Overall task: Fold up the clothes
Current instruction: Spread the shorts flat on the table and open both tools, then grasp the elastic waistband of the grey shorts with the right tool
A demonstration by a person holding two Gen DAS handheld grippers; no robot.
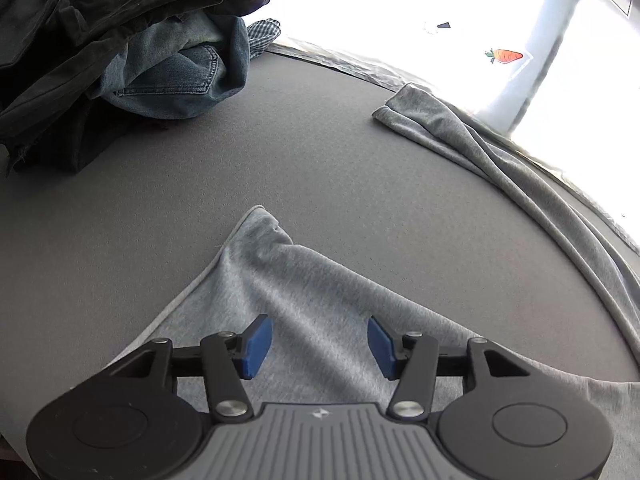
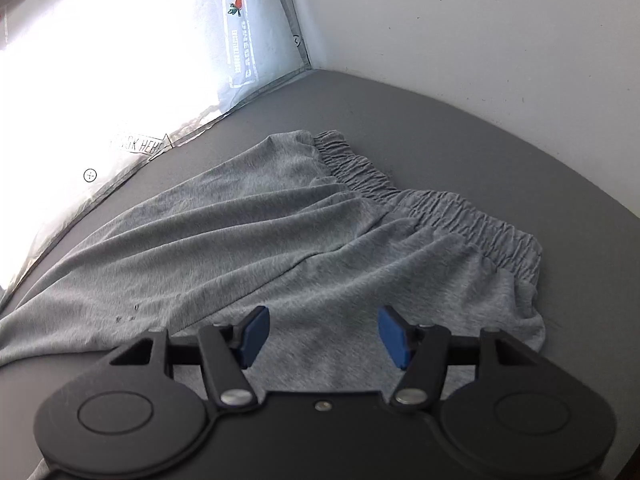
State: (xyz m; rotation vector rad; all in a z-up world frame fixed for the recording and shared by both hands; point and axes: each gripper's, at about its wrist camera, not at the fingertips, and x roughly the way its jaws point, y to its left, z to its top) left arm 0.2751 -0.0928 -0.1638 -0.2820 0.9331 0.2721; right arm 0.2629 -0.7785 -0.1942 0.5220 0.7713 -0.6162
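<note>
A pair of light grey jersey pants lies spread on the dark grey table. In the left wrist view one leg end (image 1: pixel 288 280) lies under my left gripper (image 1: pixel 320 342), which is open with blue pads (image 1: pixel 256 344) apart just above the cloth. The other leg (image 1: pixel 500 168) runs along the far right edge. In the right wrist view the seat of the pants (image 2: pixel 280 232) and the elastic waistband (image 2: pixel 460 212) lie ahead of my right gripper (image 2: pixel 324 336), which is open and empty above the fabric.
A heap of dark clothes and blue jeans (image 1: pixel 120 52) sits at the far left of the table (image 1: pixel 320 152). A bright translucent sheet with a carrot sticker (image 1: pixel 506 56) borders the far side. A white wall (image 2: pixel 480 20) stands at the table's right end.
</note>
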